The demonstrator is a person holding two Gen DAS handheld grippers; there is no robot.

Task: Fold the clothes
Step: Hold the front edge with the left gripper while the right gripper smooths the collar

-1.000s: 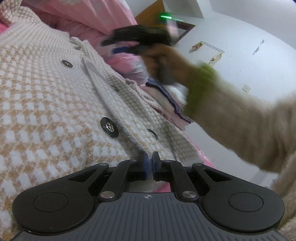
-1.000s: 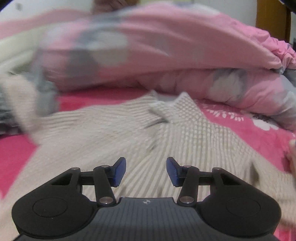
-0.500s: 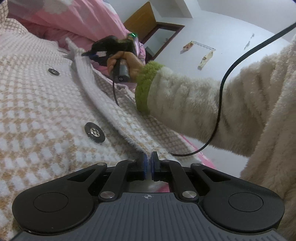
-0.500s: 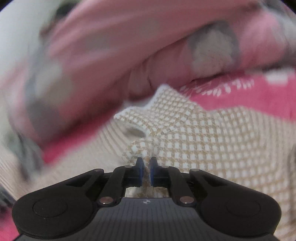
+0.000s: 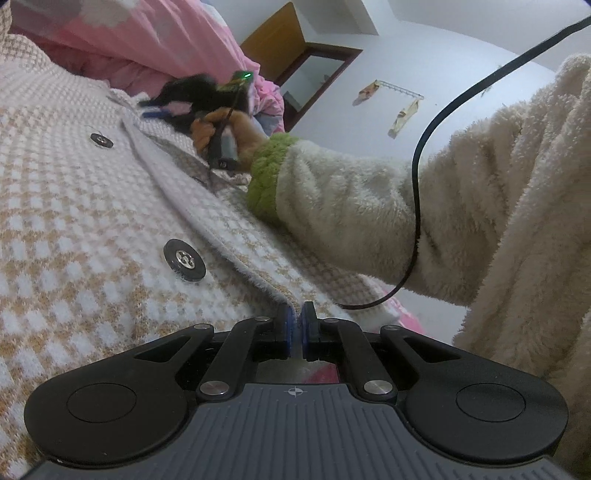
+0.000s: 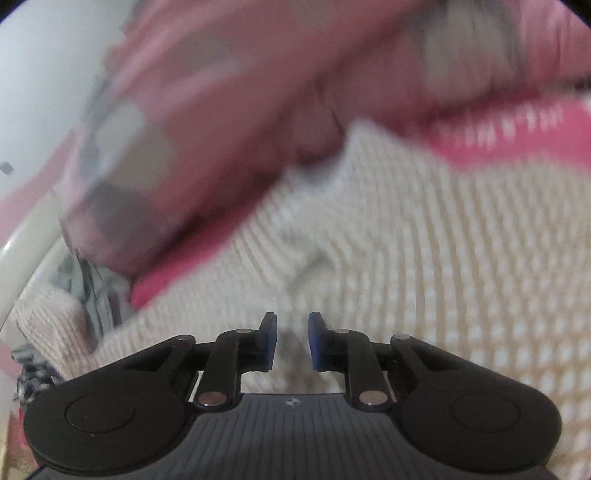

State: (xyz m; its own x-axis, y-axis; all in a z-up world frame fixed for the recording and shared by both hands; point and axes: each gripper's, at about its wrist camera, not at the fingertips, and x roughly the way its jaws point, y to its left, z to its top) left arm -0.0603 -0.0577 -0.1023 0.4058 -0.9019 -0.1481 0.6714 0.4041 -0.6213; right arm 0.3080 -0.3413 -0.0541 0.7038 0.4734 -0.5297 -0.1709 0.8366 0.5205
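Observation:
A beige-and-white checked jacket (image 5: 92, 206) with dark buttons (image 5: 184, 260) lies spread on the bed. My left gripper (image 5: 295, 326) is shut on the jacket's front edge near its lower end. In the left wrist view my right gripper (image 5: 159, 109) is held by a hand (image 5: 221, 129) at the collar end of the same edge. In the blurred right wrist view, the right gripper (image 6: 292, 332) has its jaws opening, and the jacket (image 6: 443, 240) lies under the gap without the pads pressing on it.
A pink quilt (image 5: 129, 33) is heaped behind the jacket, also in the right wrist view as the quilt (image 6: 240, 92). A fleece sleeve (image 5: 369, 206) and a black cable (image 5: 417, 184) cross the jacket's right side. A knit garment (image 6: 48, 321) lies at the left. A wooden door (image 5: 277, 40) stands behind.
My right gripper swung down to the jacket's collar, closed on it half a second ago, and its jaws have now parted. The left gripper kept its hold and place.

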